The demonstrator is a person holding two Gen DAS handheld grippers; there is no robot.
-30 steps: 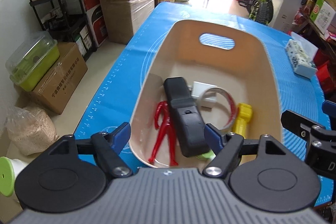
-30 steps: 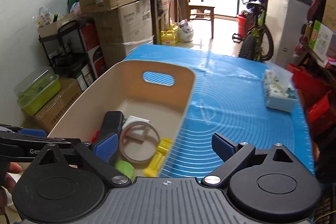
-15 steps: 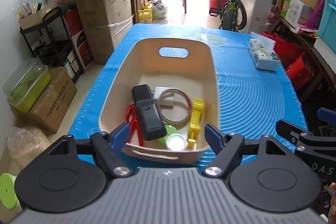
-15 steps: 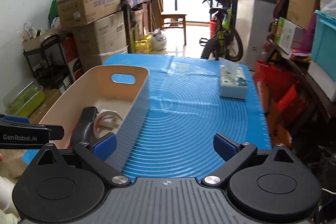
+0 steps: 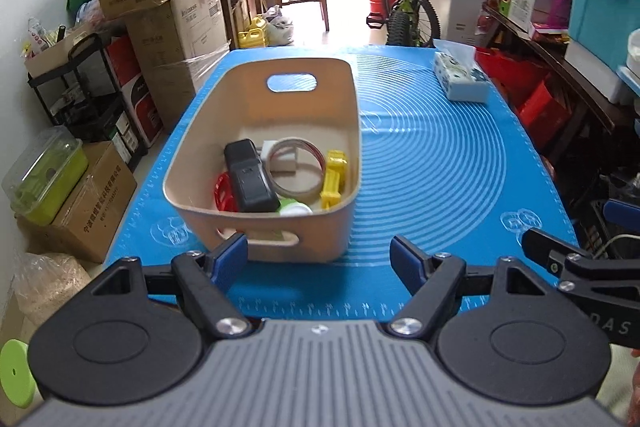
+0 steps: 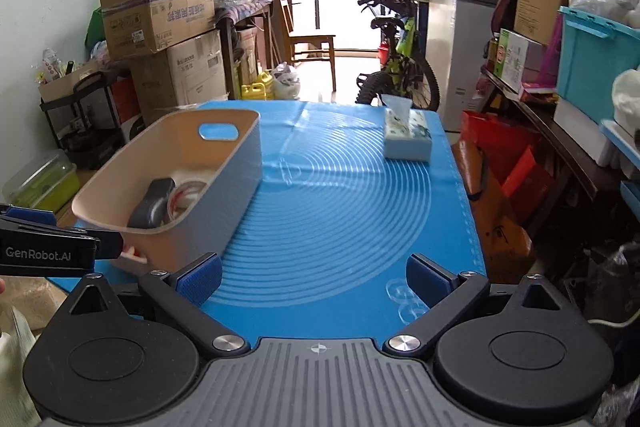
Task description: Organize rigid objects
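While nothing is held between either pair of jaws, both grippers are seen spread wide above the near edge of the blue mat (image 5: 432, 163). The left gripper (image 5: 319, 259) is poised just short of the bin (image 5: 264, 239), its blue pads (image 5: 230, 259) apart and empty; the right gripper (image 6: 313, 279) is held over bare mat to the right of the bin, its pads (image 6: 200, 277) likewise apart with only mat between them. (Each gripper's tip is also caught at the side edge of the other's view.)

The beige bin is set on the mat's left half, nearer the left edge than the right, with a cut-out handle in its near wall and another in its far wall. Inside, toward the near wall, a black case (image 5: 250, 179) is laid lengthwise; a red toy (image 5: 224, 193) is partly hidden beneath its left side, and a green lid (image 5: 294, 207) is seen at its near right end. A tape roll (image 5: 296, 167) lies flat in the middle, resting partly on a white block (image 5: 280, 161), and a yellow piece (image 5: 334, 177) is placed along the right wall.

Toward the far right corner of the mat a tissue pack (image 6: 408, 141) is seen, well apart from the bin. Beyond the far edge, a bicycle (image 6: 400, 67) and a wooden chair (image 6: 312, 47) are visible by the window, and stacked cartons (image 6: 168, 39) are ranged along the left wall.
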